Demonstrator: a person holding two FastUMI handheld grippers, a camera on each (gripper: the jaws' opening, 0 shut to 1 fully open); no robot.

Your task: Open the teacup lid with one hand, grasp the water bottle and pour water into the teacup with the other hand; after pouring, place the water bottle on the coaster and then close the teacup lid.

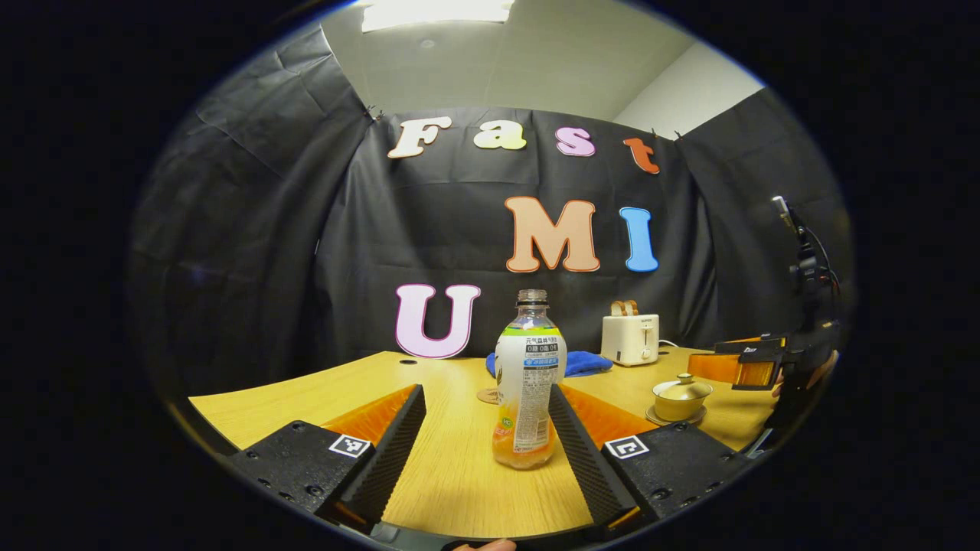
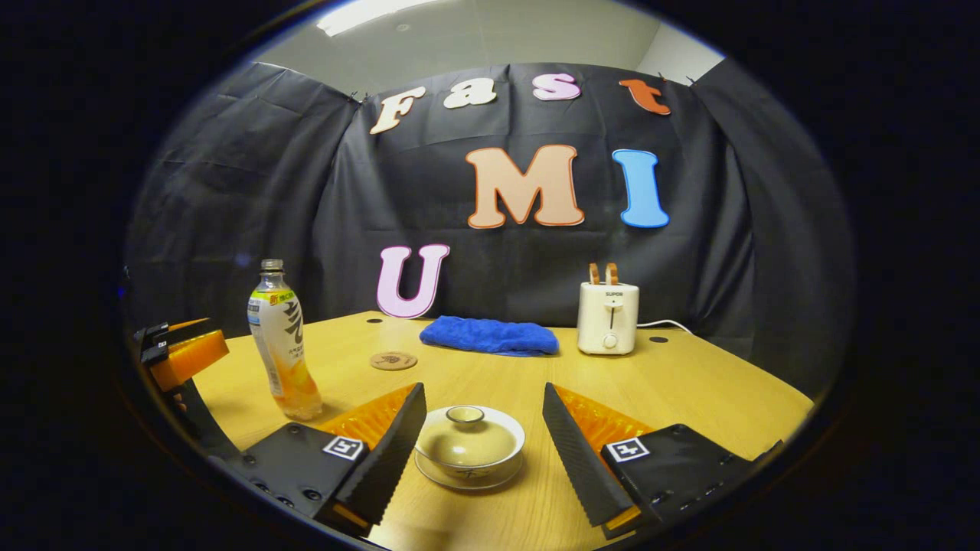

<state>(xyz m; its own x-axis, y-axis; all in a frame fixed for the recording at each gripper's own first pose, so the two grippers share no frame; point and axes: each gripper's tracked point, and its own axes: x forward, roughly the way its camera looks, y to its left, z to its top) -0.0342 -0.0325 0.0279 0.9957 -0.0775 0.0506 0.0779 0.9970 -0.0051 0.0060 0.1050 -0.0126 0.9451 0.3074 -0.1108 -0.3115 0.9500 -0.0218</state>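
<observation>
Square-tagged black claw [image 1: 485, 428] mounts, screwed

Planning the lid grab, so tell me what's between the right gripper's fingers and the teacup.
Nothing: in the right gripper view, the open right gripper already brackets the lidded teacup, with bare table in the gaps beside it.

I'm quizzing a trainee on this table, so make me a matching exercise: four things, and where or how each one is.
Things:
1. water bottle
2. teacup
3. coaster
4. toaster

States:
A. bare, behind the bottle
B. lid on, between the right tool's open fingers
C. toast sticking up, at the back
D. upright, uncapped, between the left tool's open fingers

Pairs: 1-D, 2-B, 3-A, 4-C
</observation>
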